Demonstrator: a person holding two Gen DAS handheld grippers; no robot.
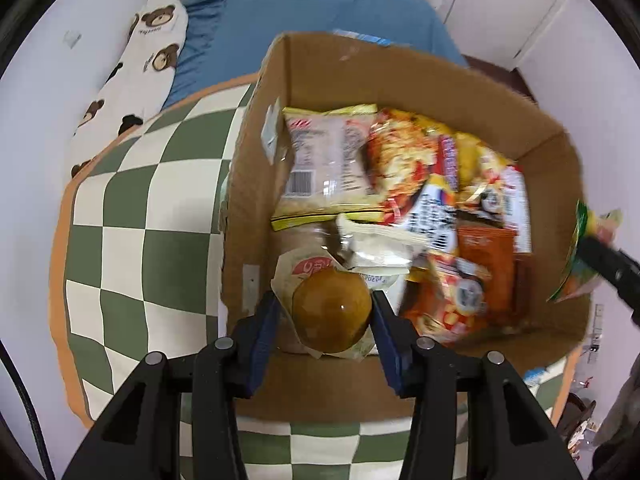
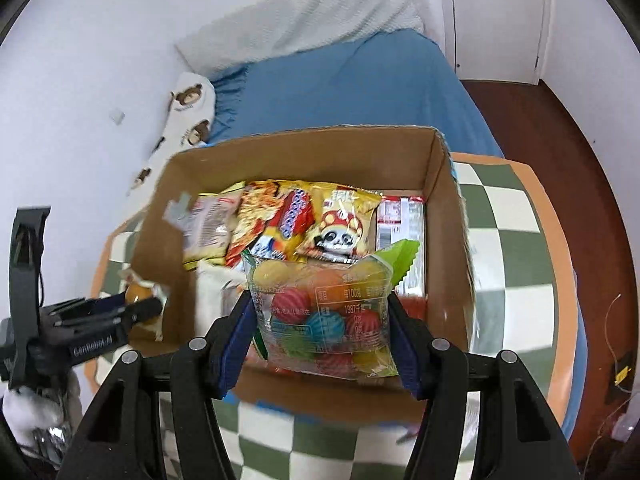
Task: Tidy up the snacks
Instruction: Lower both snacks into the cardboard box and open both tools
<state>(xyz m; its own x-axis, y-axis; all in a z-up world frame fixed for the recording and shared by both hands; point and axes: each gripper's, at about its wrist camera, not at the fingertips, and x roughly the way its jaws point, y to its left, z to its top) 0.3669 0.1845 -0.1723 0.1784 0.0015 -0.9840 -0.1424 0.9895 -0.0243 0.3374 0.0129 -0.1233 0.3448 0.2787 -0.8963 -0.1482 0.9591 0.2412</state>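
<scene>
An open cardboard box stands on a checkered blanket and holds several snack packets, among them a yellow-edged noodle pack and a panda-print bag. My left gripper is shut on a round brown bun in a clear wrapper, above the box's near left corner. In the right wrist view the same left gripper and bun show at the box's left side. My right gripper is shut on a clear bag of coloured striped candy balls over the box's near edge. It enters the left wrist view as the right gripper at the far right.
The green-and-white checkered blanket with an orange border lies on a bed with a blue sheet. A bear-print pillow runs along the white wall. A white door and dark wooden floor lie to the right.
</scene>
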